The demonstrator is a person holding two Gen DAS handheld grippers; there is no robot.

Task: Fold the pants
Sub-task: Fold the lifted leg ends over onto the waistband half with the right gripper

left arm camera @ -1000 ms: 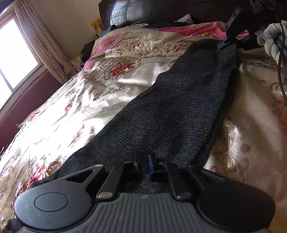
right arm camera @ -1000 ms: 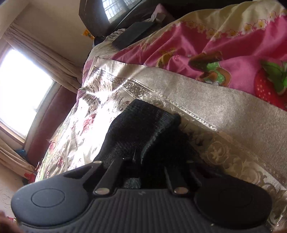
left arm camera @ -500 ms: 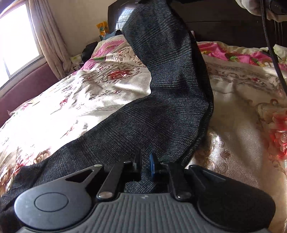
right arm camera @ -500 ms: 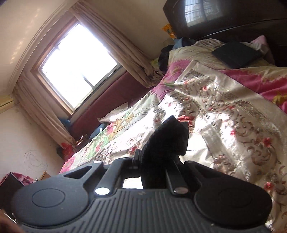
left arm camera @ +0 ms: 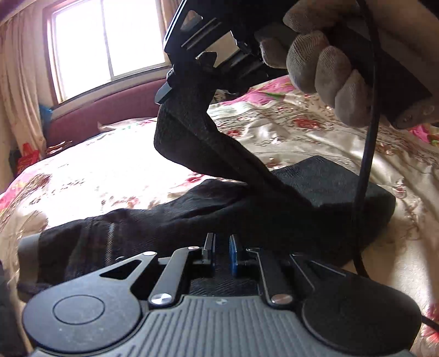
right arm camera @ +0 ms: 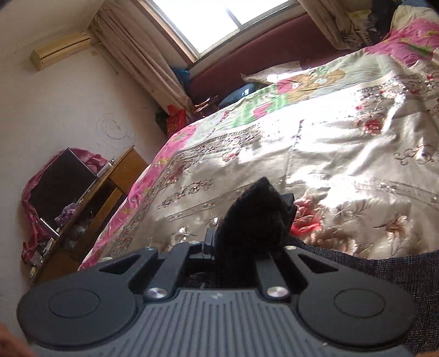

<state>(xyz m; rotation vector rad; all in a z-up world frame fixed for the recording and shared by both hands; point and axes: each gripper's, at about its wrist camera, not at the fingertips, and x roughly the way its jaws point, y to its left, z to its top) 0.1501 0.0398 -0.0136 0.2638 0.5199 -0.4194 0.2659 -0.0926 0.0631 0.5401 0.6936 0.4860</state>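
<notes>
Dark grey pants point(left arm camera: 315, 208) lie on the floral bedspread point(left arm camera: 115, 170). My right gripper point(right arm camera: 241, 236) is shut on the pants' end point(right arm camera: 258, 214) and holds it up in the air. In the left wrist view that gripper point(left arm camera: 170, 88) hangs above, with the cloth strip point(left arm camera: 192, 137) trailing down to the folded part on the bed. My left gripper point(left arm camera: 221, 252) has its jaws nearly closed with a narrow gap, low against the pants near the bed; whether cloth is pinched between them is unclear.
A gloved hand point(left arm camera: 323, 63) and a black cable point(left arm camera: 365, 164) sit close on the right of the left wrist view. A window point(right arm camera: 219, 24) with curtains, a maroon bench, and a wooden cabinet point(right arm camera: 90, 208) stand beyond the bed's far edge.
My right gripper has carried the pants' end up off the bed and over toward my left gripper, doubling the pants over. My left gripper stayed low on the pants.
</notes>
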